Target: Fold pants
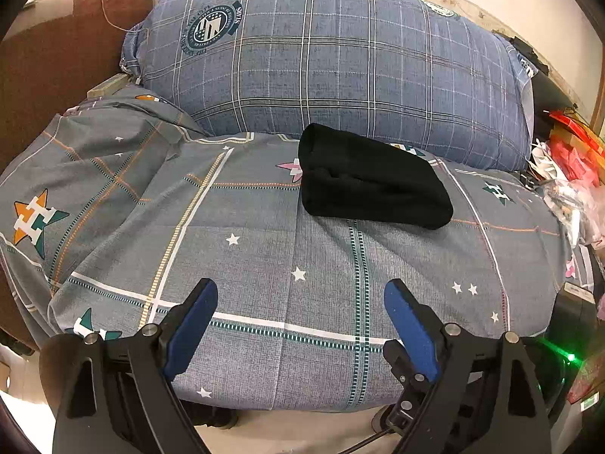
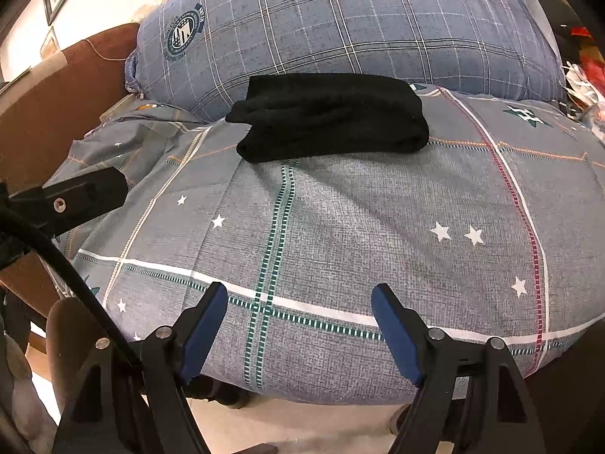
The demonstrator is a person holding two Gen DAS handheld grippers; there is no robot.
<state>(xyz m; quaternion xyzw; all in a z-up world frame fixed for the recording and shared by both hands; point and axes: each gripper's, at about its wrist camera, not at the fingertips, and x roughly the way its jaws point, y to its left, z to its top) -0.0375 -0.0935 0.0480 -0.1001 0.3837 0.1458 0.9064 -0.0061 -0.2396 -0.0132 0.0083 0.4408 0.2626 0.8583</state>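
Black pants (image 1: 372, 179) lie folded into a compact bundle on the grey star-patterned bedding (image 1: 264, 265), near the big pillow. They also show in the right wrist view (image 2: 332, 117). My left gripper (image 1: 300, 291) is open and empty, held over the near edge of the bedding, well short of the pants. My right gripper (image 2: 300, 295) is open and empty too, over the near edge. Part of the left gripper's body (image 2: 75, 196) shows at the left of the right wrist view.
A large blue plaid pillow (image 1: 340, 60) stands behind the pants. A brown headboard or chair (image 1: 56, 68) is at the left. Red and white clutter (image 1: 567, 166) lies at the right. Pale floor (image 2: 302, 427) shows below the bedding edge.
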